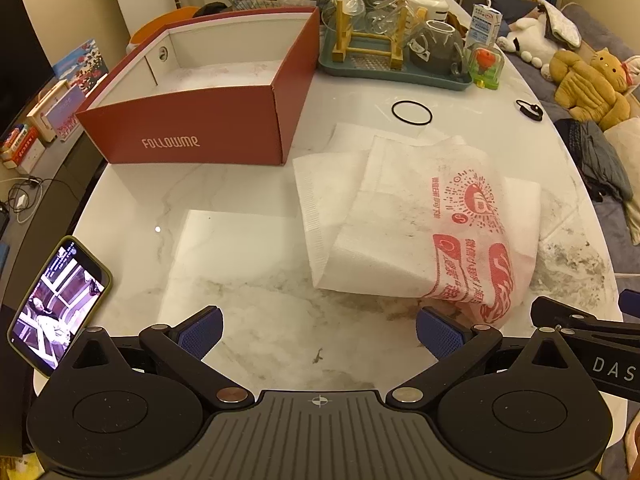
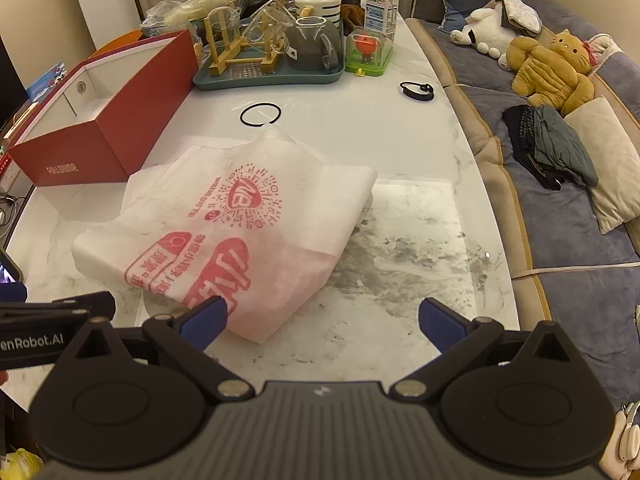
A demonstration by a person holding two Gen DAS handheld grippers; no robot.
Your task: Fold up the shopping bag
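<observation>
Both grippers hover low over the marble worktop (image 1: 240,184), jaws spread wide on each, nothing held. The shopping bag (image 2: 240,216) lies loosely half-folded on the worktop, just on the sofa side of the red box (image 1: 200,120) and nearer us than the black ring (image 2: 260,114). Its long axis runs on a slant, from the corner near the ring down to the printed red end closest to the grippers. Here's the key relation: from the left gripper (image 1: 320,332) the bag sits forward and off to the right, its near corner just beside the right-hand pad. From the right gripper (image 2: 322,320) it sits forward and to the left, that same corner seemingly brushing the left-hand pad, though contact is hard to call. The right gripper looks marginally nearer, so I'd expect it to take that corner first
</observation>
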